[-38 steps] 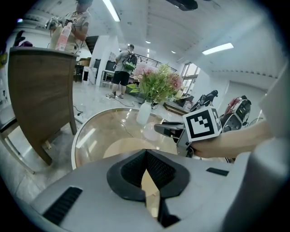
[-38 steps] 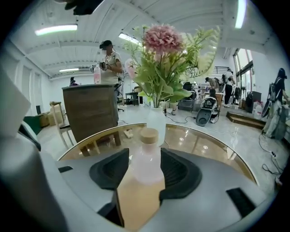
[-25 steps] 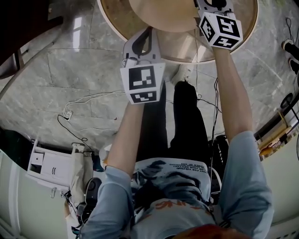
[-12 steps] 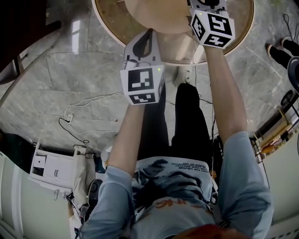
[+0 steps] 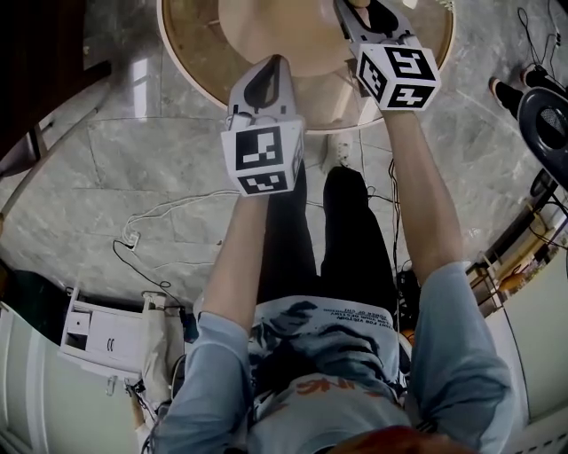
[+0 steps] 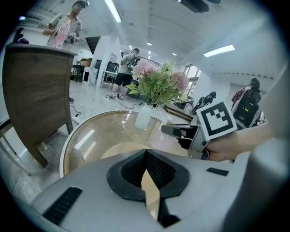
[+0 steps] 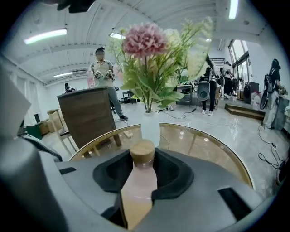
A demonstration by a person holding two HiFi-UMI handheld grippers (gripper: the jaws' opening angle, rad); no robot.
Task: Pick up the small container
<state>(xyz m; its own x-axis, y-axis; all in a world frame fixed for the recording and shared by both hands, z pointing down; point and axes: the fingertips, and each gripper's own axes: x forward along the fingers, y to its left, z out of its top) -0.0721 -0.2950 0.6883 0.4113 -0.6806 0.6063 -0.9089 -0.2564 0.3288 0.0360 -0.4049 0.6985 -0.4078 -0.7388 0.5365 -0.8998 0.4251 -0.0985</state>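
Observation:
The small container [image 7: 138,183] is a clear bottle with pinkish contents and a cork lid [image 7: 142,152]. It stands upright between the jaws of my right gripper [image 7: 141,168], which are closing; its body fills the gap between the pads. The head view shows my right gripper [image 5: 355,22] reaching over the round glass table [image 5: 191,80], and the bottle is hidden there. My left gripper [image 6: 146,156] is shut with nothing in it and hovers over the table's near edge, left of the right gripper [image 6: 174,130]. It shows in the head view too, as the left gripper [image 5: 271,71].
A white vase with flowers [image 7: 150,129] stands on the table just beyond the bottle; the vase [image 6: 143,117] also shows in the left gripper view. A dark wooden chair [image 6: 36,90] stands left of the table. Cables [image 5: 151,204] and a white cabinet [image 5: 102,328] lie on the floor. People stand far off.
In the head view both grippers have shifted a little left, and the right one now reaches farther over the table.

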